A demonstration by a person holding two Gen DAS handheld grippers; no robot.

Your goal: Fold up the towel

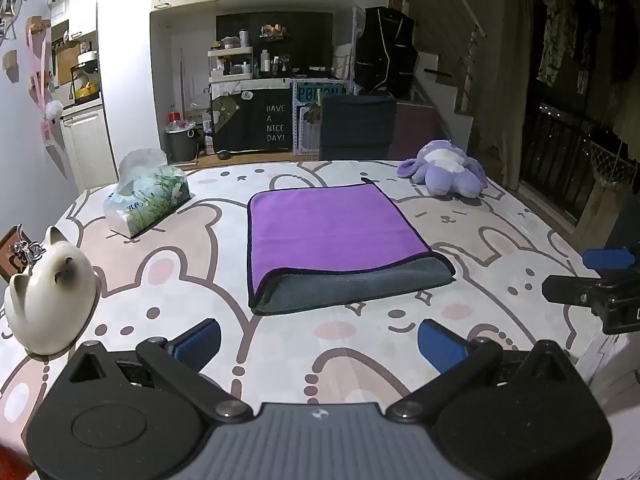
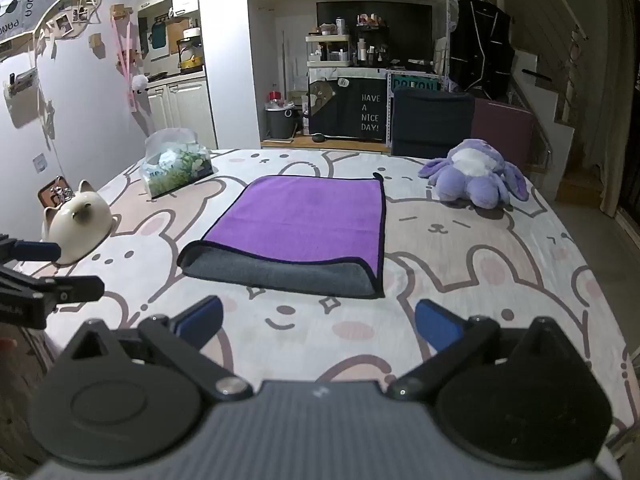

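A towel (image 1: 332, 232), purple on top and grey underneath, lies folded flat in the middle of the table; its near grey edge shows below the purple layer. It also shows in the right wrist view (image 2: 304, 224). My left gripper (image 1: 318, 342) is open and empty, hovering short of the towel's near edge. My right gripper (image 2: 318, 326) is open and empty, also short of the near edge. The right gripper appears at the right edge of the left wrist view (image 1: 596, 276); the left gripper appears at the left edge of the right wrist view (image 2: 48, 268).
A bunny-print cloth (image 1: 360, 344) covers the table. A tissue pack (image 1: 148, 200) sits at the far left, a white cat figurine (image 1: 52, 300) at the near left, a purple plush toy (image 1: 448, 172) at the far right. A dark chair (image 1: 356, 124) stands behind the table.
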